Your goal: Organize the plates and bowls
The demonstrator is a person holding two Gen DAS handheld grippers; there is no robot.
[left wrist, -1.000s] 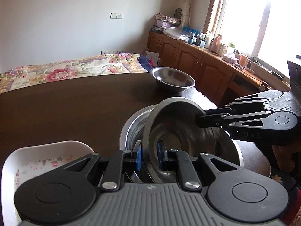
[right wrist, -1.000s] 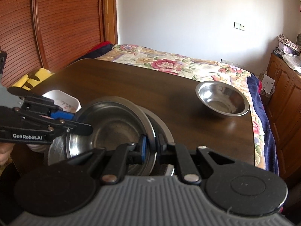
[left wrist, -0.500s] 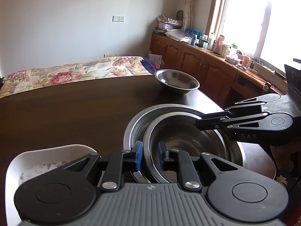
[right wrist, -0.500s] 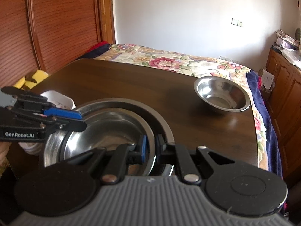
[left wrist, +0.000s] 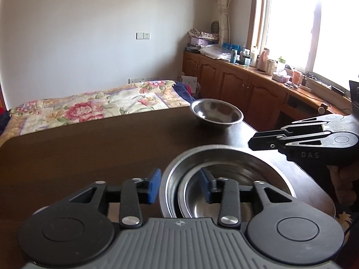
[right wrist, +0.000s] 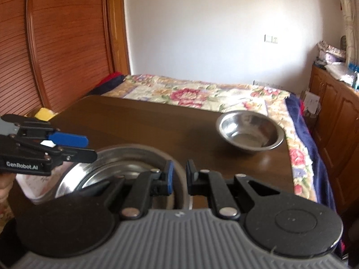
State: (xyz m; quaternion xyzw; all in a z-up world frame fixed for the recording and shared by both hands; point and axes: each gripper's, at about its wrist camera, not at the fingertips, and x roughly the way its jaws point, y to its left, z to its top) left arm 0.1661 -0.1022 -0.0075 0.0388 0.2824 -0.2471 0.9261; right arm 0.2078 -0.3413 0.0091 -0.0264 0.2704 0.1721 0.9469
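Note:
A large steel bowl (left wrist: 224, 151) sits near me on the dark table (left wrist: 89, 157), and a smaller steel bowl (left wrist: 202, 206) lies nested flat inside it. My left gripper (left wrist: 180, 186) is open, one pad on each side of the large bowl's near rim and holding nothing. My right gripper (right wrist: 179, 176) hovers over the opposite rim (right wrist: 134, 150) with a narrow gap and nothing in it. In the left wrist view the right gripper (left wrist: 251, 142) hangs just above the bowls. A third steel bowl (left wrist: 216, 114) stands alone at the table's far right corner (right wrist: 250, 132).
A white floral dish (right wrist: 29, 183) lies beside the large bowl, under the left gripper (right wrist: 90, 149). Beyond the table there is a bed with a flowered quilt (left wrist: 89, 107). Wooden cabinets (left wrist: 246, 87) with clutter run along the window wall, and slatted wooden doors (right wrist: 56, 56) stand on the other side.
The smaller bowl went from tilted up between both grippers to lying flat inside the large bowl. The left gripper opened wide. Both grippers let go and drew back slightly.

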